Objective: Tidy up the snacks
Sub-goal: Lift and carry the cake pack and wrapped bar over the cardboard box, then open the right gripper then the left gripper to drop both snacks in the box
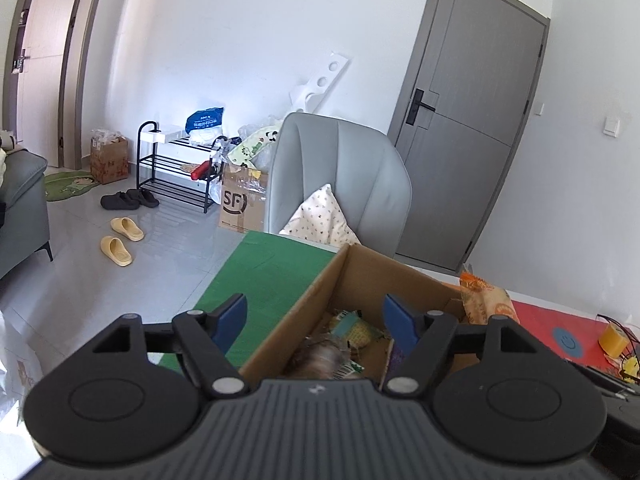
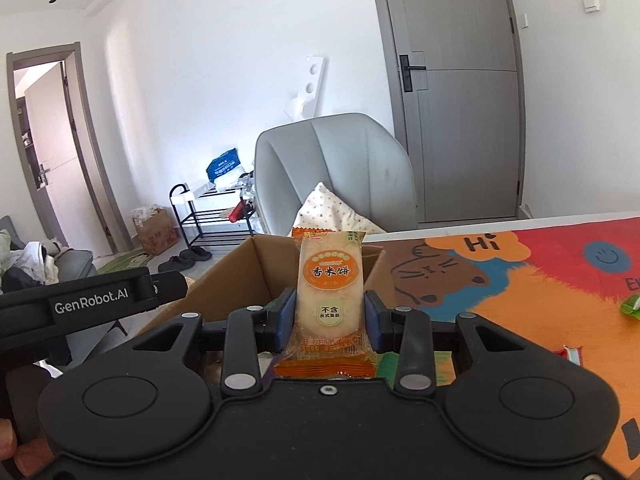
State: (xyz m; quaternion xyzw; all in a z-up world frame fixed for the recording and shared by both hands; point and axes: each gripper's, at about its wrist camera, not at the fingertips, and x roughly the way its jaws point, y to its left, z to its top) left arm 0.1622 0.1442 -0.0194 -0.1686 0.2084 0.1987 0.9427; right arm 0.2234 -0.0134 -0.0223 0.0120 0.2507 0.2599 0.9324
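Right gripper (image 2: 330,320) has its blue pads (image 2: 287,312) clamped on either side of an orange rice cracker packet (image 2: 330,284), and the packet stands upright between them, top edge pointing away from the gripper, bottom seam tucked back toward the gripper body. Straight ahead of that gripper and just past the packet sits the open cardboard box (image 2: 240,272), its far wall rising behind the snack. Over to the right of the gripper spreads the colourful cartoon mat (image 2: 520,280), with a small green wrapper (image 2: 631,305) lying out near its right edge and a red-and-white wrapper (image 2: 570,354) closer in. The left gripper (image 1: 314,322) hangs with its blue fingers (image 1: 230,320) spread wide apart, holding nothing, the left finger over the green mat (image 1: 264,276) and the right finger over the box (image 1: 360,280). Inside the box, just ahead of and below those fingers, there's a jumble of snack packets (image 1: 352,330), partly blurred. Off to the right of the left gripper, the orange packet (image 1: 484,300) shows beside the box's right wall. Beyond the table, ahead of both grippers, a grey chair (image 2: 340,168) with a spotted cushion (image 2: 332,210).
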